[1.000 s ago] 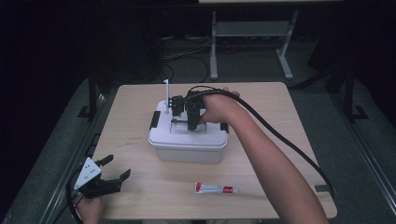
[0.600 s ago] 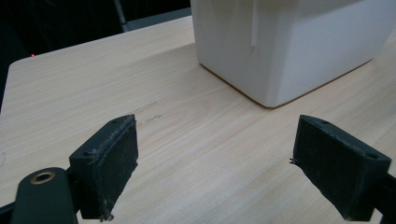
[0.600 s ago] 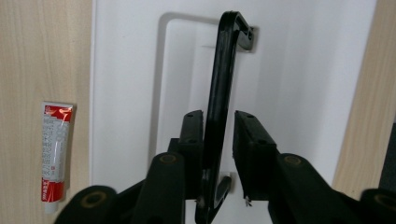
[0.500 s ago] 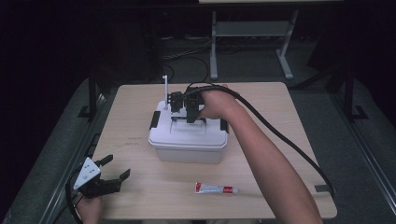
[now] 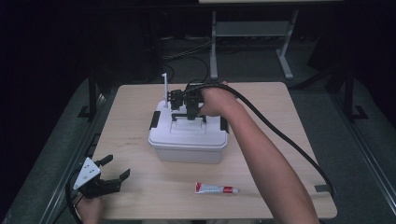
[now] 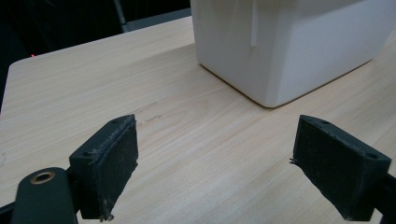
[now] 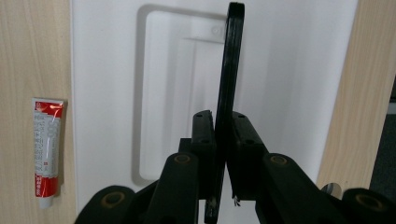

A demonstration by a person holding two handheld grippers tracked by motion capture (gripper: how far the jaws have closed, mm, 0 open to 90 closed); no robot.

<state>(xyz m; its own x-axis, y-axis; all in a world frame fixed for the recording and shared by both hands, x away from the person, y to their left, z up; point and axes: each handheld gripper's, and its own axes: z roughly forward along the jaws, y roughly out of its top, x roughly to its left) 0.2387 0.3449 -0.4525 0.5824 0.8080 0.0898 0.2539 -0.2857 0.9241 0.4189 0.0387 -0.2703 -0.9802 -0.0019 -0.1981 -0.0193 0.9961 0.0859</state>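
At the table's point(image 5: 140, 107) near-left corner in the high view, the left gripper point(image 5: 113, 175) rests low in the person's hand with its jaws spread wide and nothing between them. Its own view shows the two black pads point(image 6: 114, 158) well apart over bare wood, the white box's point(image 6: 289, 46) lower corner standing beyond them.

Further right, near the table's middle, sits that white storage box point(image 5: 187, 149) with black latches on its ends and a black handle point(image 5: 188, 117) on its lid — the handle is raised upright. The right gripper point(image 5: 187, 109) comes down on it from above; its jaws have just been closing and now clamp the thin handle bar point(image 7: 229, 84) between the pads.

In front of the box, toward the person, a red-and-white tube point(image 5: 216, 189) lies flat on the wood, apart from the box.
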